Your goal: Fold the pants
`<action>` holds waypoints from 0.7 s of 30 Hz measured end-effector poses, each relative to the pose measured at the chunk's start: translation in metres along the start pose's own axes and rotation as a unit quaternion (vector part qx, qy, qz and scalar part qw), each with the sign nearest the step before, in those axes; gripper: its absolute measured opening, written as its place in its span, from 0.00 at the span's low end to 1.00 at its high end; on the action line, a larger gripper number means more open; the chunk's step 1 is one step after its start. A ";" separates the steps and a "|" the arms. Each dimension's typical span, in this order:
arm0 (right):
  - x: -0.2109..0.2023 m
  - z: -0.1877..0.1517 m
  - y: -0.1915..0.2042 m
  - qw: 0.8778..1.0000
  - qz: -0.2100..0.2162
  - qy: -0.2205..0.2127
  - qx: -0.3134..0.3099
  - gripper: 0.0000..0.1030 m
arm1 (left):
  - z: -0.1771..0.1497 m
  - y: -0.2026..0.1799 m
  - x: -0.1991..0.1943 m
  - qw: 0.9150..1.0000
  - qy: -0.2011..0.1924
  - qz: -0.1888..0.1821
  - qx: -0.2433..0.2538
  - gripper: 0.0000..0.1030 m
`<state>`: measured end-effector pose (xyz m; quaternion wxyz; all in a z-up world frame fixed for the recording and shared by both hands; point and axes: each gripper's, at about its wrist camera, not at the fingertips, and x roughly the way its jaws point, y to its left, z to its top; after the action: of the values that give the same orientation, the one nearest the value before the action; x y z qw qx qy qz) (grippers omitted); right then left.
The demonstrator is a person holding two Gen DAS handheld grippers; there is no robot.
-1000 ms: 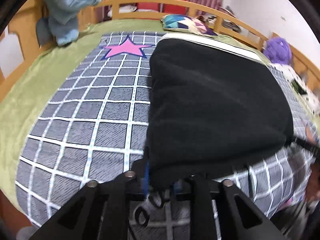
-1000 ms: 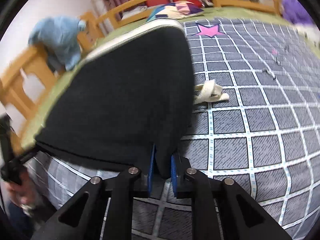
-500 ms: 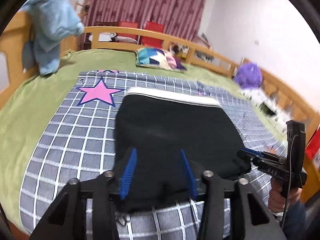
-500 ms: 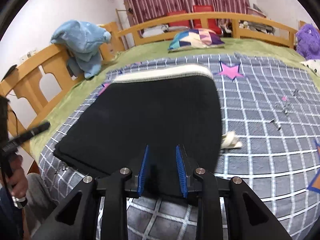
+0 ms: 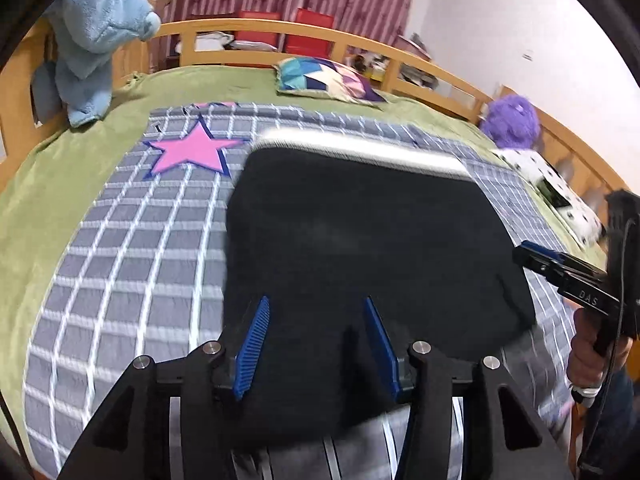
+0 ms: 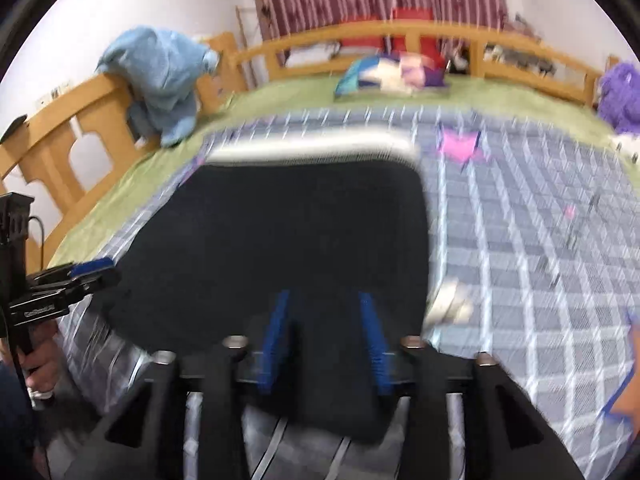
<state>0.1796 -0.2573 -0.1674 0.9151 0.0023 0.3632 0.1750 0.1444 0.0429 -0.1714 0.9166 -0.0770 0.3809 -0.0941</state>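
- Black pants (image 5: 360,248) lie folded into a flat, roughly rectangular block on the grey checked blanket (image 5: 132,264), which covers the bed with its green sheet (image 5: 48,176).
- White waistband (image 5: 356,148) sits at the far edge of the block, toward the headboard rail (image 5: 248,28).
- Left tongs (image 5: 316,332): released, blue pads spread wide, nothing between them; they hover over the near edge of the pants.
- Right tongs (image 6: 324,328): also released, pads apart, over the near edge of the pants. This view is motion-blurred, so I cannot tell whether they touch the fabric.
- From the left wrist view, the right tongs (image 5: 560,268) show at the pants' right side, gripped by the right hand (image 5: 588,356).
- From the right wrist view, the left tongs (image 6: 76,276) show at the pants' left edge, held by the left hand (image 6: 40,364).
- A pale strip (image 6: 448,304) pokes out at the right edge of the pants, blurred.
- Around: pink star (image 5: 192,150) on the blanket, patchwork pillow (image 5: 328,84), blue plush (image 5: 96,36) on the rail, purple plush (image 5: 512,120).
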 end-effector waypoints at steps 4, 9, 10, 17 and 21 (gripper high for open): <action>0.026 0.048 -0.007 0.999 -0.022 -0.027 0.003 0.45 | 0.047 -0.005 0.027 1.000 -0.013 0.004 -0.008 0.48; 0.065 0.087 0.000 0.998 -0.027 -0.046 -0.019 0.48 | 0.099 -0.020 0.074 0.998 -0.044 0.025 0.022 0.64; 0.075 0.090 0.002 0.998 -0.034 -0.040 -0.024 0.49 | 0.104 -0.021 0.086 0.998 -0.043 0.035 0.025 0.64; 0.140 0.087 -0.037 0.999 -0.029 0.028 0.020 0.49 | 0.100 -0.004 0.149 0.999 -0.006 0.038 -0.012 0.72; 0.139 0.086 -0.035 0.999 -0.032 0.024 0.013 0.49 | 0.099 -0.002 0.150 0.999 0.005 0.033 -0.016 0.72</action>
<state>0.3419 -0.2350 -0.2007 0.9110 -0.0013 0.3875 0.1410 0.3184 0.0134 -0.2045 0.9160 -0.0783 0.3891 -0.0580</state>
